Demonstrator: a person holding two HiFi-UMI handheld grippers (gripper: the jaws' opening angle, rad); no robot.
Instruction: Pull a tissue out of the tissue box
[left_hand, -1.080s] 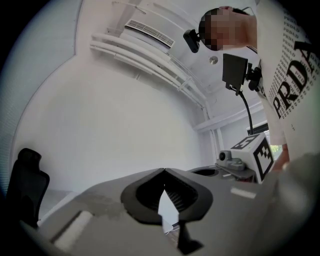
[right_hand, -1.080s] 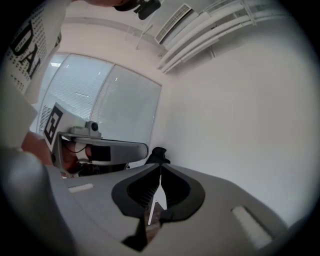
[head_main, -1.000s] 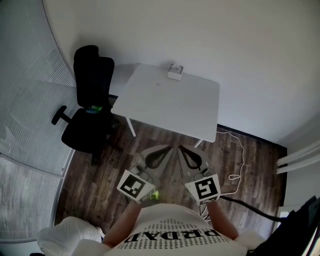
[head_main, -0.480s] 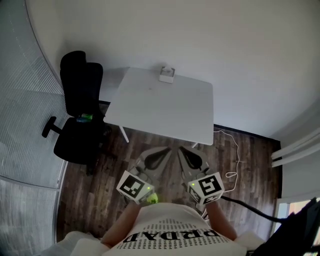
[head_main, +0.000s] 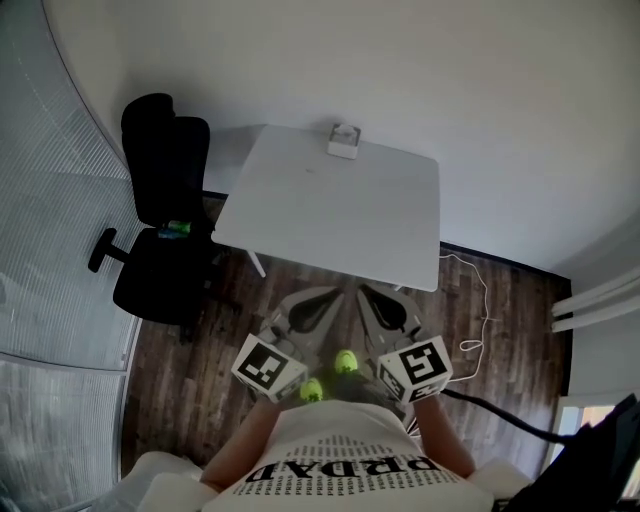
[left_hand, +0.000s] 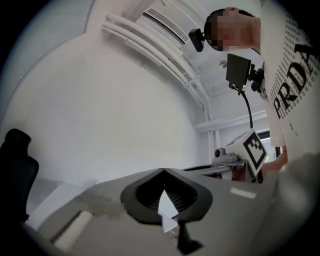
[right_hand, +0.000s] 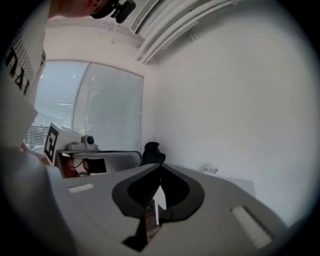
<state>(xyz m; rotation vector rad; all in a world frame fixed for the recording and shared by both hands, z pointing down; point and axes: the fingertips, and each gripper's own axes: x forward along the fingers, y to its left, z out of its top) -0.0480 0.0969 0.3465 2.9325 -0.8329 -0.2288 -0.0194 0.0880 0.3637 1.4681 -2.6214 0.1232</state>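
Far across the white table (head_main: 330, 215), at its far edge by the wall, I see the tissue box (head_main: 345, 141), well apart from both my grippers. Near me, over the dark wood floor (head_main: 195, 355) just short of the table's near edge, the left gripper (head_main: 336, 293) has its jaws pressed together on nothing. The right gripper (head_main: 361, 291) beside it is likewise closed and empty. Left of the table stands a black office chair (head_main: 160, 200).
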